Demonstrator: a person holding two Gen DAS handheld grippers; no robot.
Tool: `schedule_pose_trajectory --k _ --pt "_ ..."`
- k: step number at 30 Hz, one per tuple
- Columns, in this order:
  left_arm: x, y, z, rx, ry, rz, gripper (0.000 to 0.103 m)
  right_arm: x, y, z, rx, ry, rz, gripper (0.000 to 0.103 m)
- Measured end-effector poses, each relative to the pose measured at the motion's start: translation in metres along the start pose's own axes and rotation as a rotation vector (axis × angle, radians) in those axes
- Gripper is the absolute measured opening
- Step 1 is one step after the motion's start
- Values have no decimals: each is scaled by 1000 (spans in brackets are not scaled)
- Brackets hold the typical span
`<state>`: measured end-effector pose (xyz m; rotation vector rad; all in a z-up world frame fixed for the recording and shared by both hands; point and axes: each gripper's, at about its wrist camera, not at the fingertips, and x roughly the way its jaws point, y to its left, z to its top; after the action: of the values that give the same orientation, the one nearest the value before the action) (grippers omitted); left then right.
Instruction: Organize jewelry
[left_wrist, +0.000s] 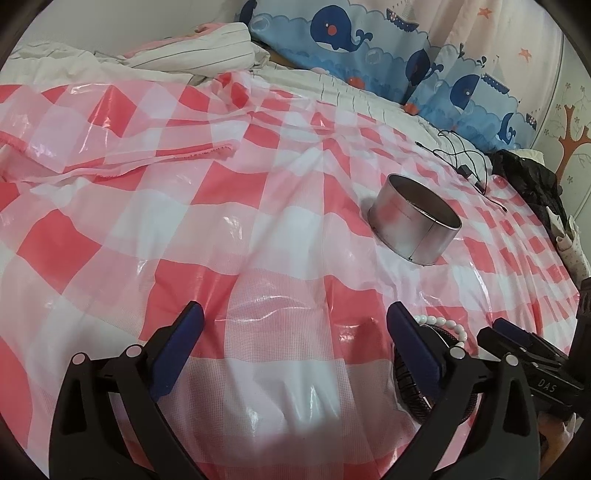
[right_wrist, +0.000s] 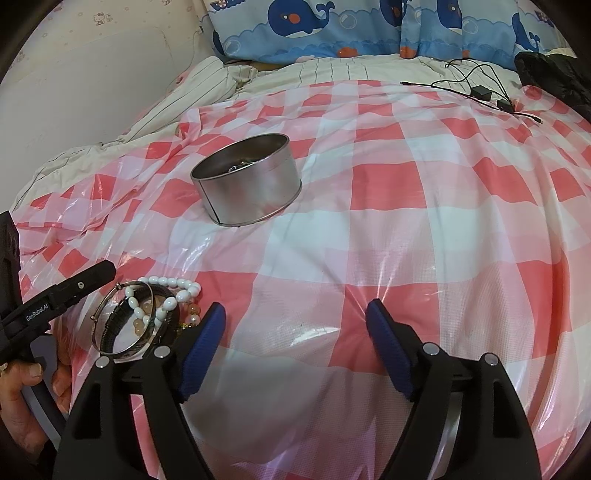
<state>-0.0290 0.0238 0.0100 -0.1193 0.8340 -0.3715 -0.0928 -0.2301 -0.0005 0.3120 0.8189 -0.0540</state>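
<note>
The right gripper (right_wrist: 295, 314) is hanging with its blue-padded jaws spread wide and empty over the red-and-white checked plastic sheet (right_wrist: 406, 229). The left gripper (left_wrist: 295, 321) is gaping wider still, gripping nothing. Between the two grippers, a heap of jewelry is lying on the sheet: a white bead bracelet (right_wrist: 166, 295), a silver metal bangle (right_wrist: 123, 321) and a black ribbed band (right_wrist: 114, 321), the bangle's oval running toward the round silver metal tin (right_wrist: 251, 184), which is standing open-topped farther back.

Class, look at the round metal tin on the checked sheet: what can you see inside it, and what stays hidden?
In the right wrist view, the metal tin holds a small metallic piece near its far inner wall; its kind is unclear. The near wall covers most of the floor. The left wrist view shows only bare inner wall.
</note>
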Motion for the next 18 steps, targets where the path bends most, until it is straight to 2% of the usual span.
schedule_pose_trajectory --k 18 --pt "3 -3 -1 17 10 22 95 0 0 0 0 -1 1 77"
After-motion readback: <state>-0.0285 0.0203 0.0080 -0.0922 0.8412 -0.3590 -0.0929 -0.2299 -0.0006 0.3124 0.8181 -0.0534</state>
